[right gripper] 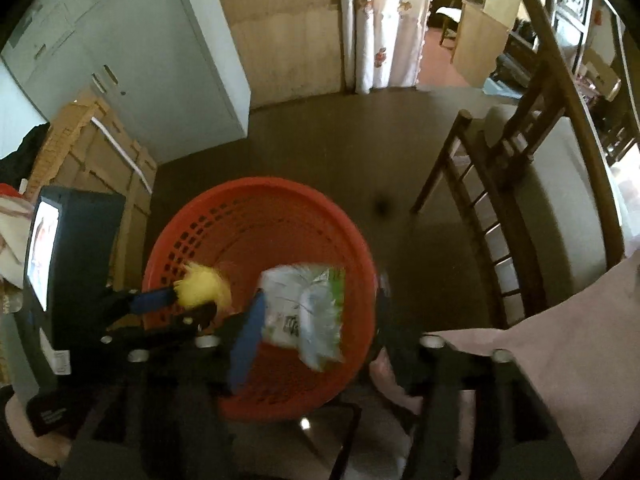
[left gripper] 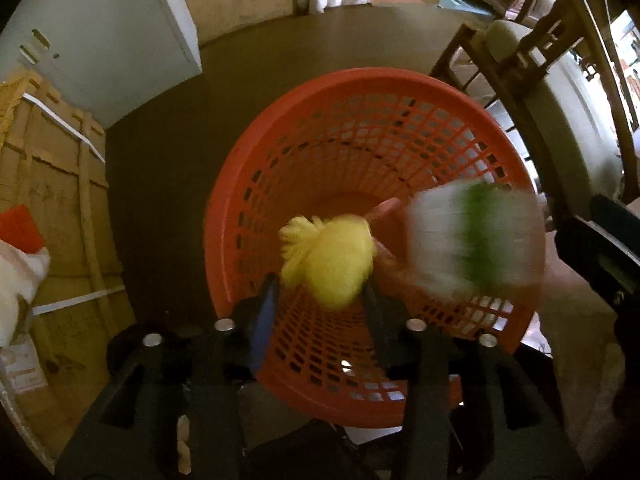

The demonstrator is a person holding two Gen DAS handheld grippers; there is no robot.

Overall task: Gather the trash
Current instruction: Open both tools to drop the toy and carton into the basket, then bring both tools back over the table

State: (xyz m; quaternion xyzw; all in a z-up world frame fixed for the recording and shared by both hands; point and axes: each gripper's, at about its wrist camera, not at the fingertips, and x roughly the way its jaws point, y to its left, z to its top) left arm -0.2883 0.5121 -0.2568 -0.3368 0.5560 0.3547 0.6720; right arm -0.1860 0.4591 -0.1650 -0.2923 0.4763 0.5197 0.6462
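Note:
An orange mesh basket (left gripper: pixel 360 92) stands on the dark floor, also in the right wrist view (right gripper: pixel 256 192). My left gripper (left gripper: pixel 320 284) is shut on a crumpled yellow wrapper (left gripper: pixel 328 256) and holds it over the basket's opening; from the right wrist view the wrapper (right gripper: pixel 198 286) shows at the basket's left rim. A white and green plastic packet (right gripper: pixel 308 308) is in the air over the basket between my right gripper's (right gripper: pixel 316 308) wide-apart fingers, blurred and free of them. It is also blurred in the left wrist view (left gripper: pixel 472 240).
A wooden chair (right gripper: pixel 504 200) stands right of the basket beside a pale cushioned seat (left gripper: pixel 560 120). Cardboard boxes (left gripper: pixel 52 208) and a grey cabinet (right gripper: pixel 160 60) are at the left. A pink fabric (right gripper: pixel 560 340) lies at the lower right.

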